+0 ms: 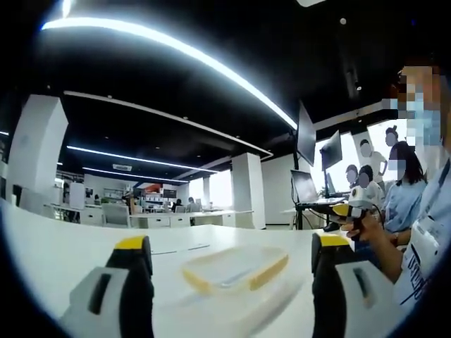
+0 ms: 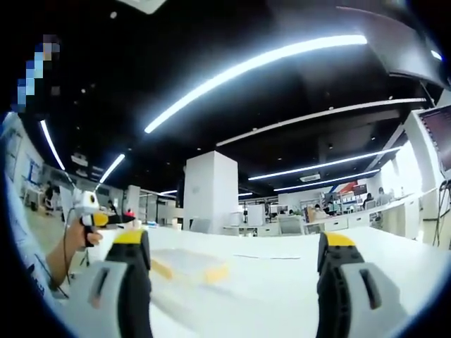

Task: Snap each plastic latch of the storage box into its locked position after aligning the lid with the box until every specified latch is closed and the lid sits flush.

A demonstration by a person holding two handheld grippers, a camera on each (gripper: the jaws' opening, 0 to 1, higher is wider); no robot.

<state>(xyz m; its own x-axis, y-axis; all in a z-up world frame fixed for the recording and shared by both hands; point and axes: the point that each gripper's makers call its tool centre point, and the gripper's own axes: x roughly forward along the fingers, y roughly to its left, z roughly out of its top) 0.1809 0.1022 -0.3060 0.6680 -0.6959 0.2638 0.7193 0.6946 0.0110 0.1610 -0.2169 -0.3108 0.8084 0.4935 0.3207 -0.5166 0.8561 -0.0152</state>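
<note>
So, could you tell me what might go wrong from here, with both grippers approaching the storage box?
1. The lid looks slightly skewed on the storage box; snapping a yellow latch now could lock it crooked rather than flush.
2. The box is clear and low on the white table, so its edges are hard to judge in the right gripper view.
3. The left gripper and right gripper are both open and away from the box; pressing one side alone may slide it.

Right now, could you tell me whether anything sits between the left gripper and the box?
Nothing visible does. In the left gripper view, the box lies on the white table just ahead of the open left gripper, with only bare tabletop between the jaws and its yellow-edged lid.
</note>
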